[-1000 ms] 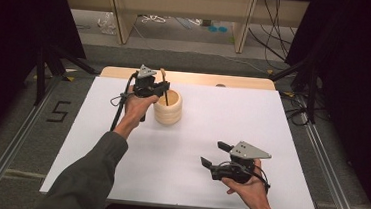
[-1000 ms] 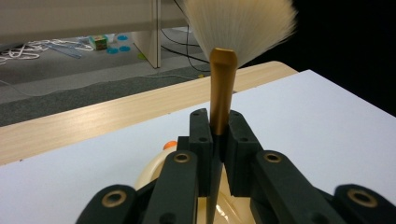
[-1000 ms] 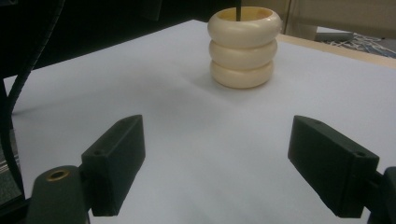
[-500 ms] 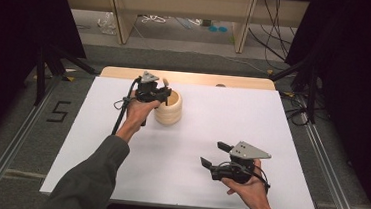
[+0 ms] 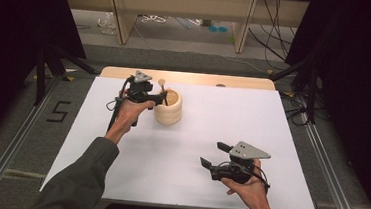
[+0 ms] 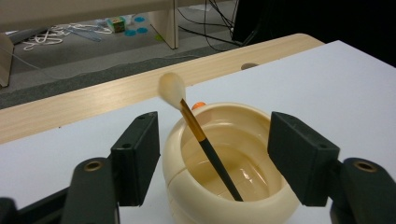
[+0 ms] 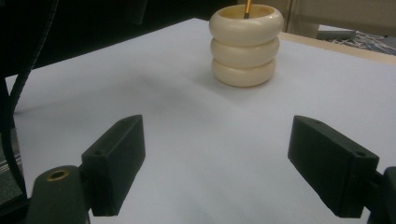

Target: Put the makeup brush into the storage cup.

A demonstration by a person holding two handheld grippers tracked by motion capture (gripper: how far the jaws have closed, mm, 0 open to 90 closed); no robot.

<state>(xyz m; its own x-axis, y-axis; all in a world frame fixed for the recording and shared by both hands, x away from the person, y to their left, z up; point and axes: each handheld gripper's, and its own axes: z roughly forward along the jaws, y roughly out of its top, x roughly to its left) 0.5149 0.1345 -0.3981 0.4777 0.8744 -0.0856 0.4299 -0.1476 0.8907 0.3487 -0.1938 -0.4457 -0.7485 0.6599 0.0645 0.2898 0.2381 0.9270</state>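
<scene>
Having just been opening, the left gripper (image 6: 212, 158) jaws stand spread around the brush (image 6: 205, 142), which now leans free in the cream pot (image 6: 275, 210) at the frame's middle, so the drop looks done; the right gripper (image 7: 215, 163) waits spread wide.

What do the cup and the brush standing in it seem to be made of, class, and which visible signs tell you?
Cup: probably glazed ceramic or glossy plastic; cream, smooth, with soft highlights on its three stacked rings. Brush: black handle, likely painted wood or plastic; coppery band looks like metal; pale rounded tip looks like soft bristles, though blurred.
</scene>
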